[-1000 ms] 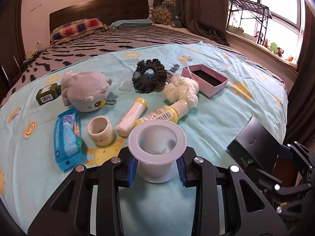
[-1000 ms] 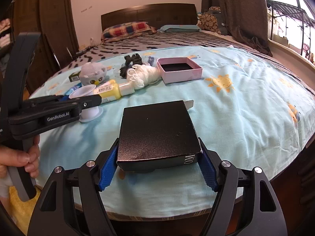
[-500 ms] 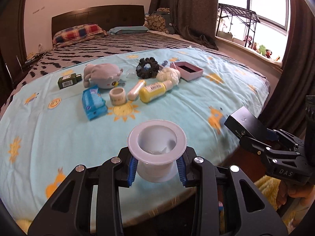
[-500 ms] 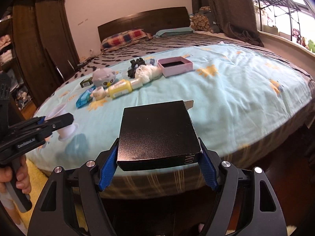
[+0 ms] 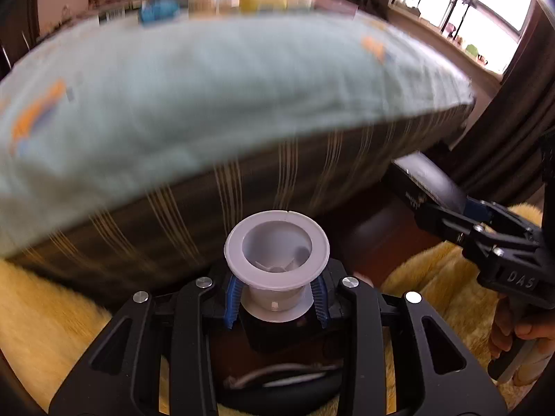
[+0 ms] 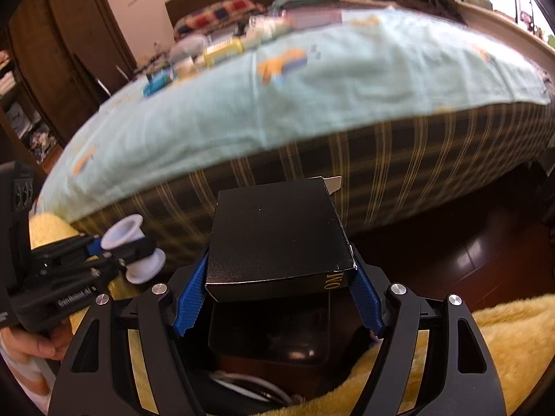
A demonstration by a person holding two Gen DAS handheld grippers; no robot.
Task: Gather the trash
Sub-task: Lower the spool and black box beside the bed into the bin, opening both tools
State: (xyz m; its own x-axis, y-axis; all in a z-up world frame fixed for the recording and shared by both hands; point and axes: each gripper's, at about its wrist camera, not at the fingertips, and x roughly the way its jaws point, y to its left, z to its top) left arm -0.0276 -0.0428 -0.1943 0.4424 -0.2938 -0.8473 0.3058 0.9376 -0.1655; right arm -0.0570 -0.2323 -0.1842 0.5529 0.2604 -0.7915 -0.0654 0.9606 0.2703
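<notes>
My left gripper (image 5: 276, 300) is shut on a white plastic spool (image 5: 276, 251), its blue pads pressing the narrow waist. It hangs below the bed's edge, over a dark bin (image 5: 277, 332) on the floor. My right gripper (image 6: 277, 294) is shut on a flat black carton (image 6: 277, 235), gripped by its two side edges, above the same dark bin (image 6: 270, 332). The right wrist view has the left gripper (image 6: 119, 251) and spool (image 6: 133, 248) at lower left. In the left wrist view the black carton (image 5: 430, 182) shows at right.
The bed (image 6: 312, 79) with a light blue sheet and a striped side fills the upper half of both views. Blurred items lie far back on it (image 5: 222, 0). A yellow fluffy rug (image 6: 503, 332) covers the floor around the bin. Dark wood floor (image 6: 468, 242) lies to the right.
Both grippers have pulled back from over the bed and dropped below its edge, tilting further down. Each keeps its object. The bin and yellow rug have come into view.
</notes>
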